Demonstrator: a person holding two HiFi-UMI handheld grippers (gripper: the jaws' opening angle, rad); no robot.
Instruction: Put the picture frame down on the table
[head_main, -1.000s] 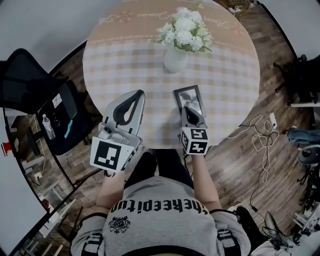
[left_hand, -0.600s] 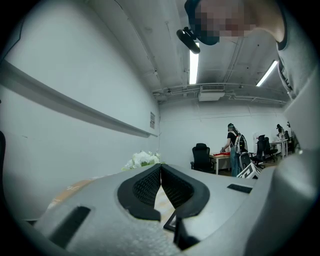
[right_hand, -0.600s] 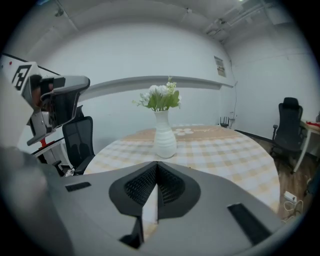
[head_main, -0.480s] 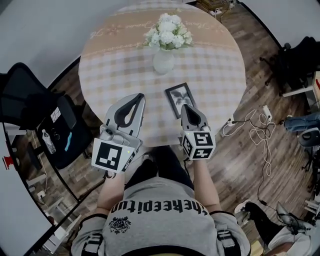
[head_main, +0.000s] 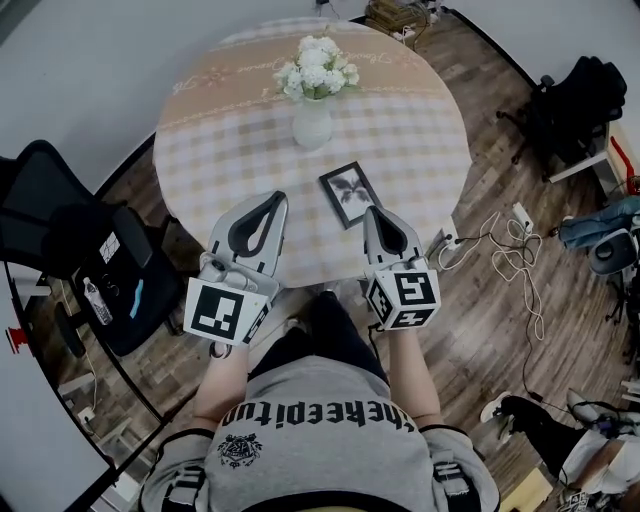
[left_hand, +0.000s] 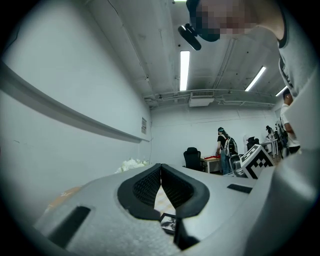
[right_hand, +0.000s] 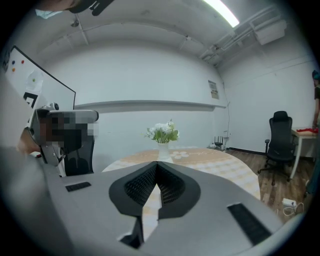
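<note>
picture frame (head_main: 349, 193) lies, apparently flat, on the round checked worktop (head_main: 215, 150), just ahead of the right gripper (head_main: 377, 213). right gripper and left gripper (head_main: 274, 198) are both closed, holding nothing. a vase of flowers (head_main: 312, 118) stands beyond the frame.

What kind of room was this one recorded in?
Probably an office or lab workroom with a staged home corner: an office chair and loose cables on the wood floor, ceiling strip lights, yet a cloth-covered round table with a flower vase and picture frame.
</note>
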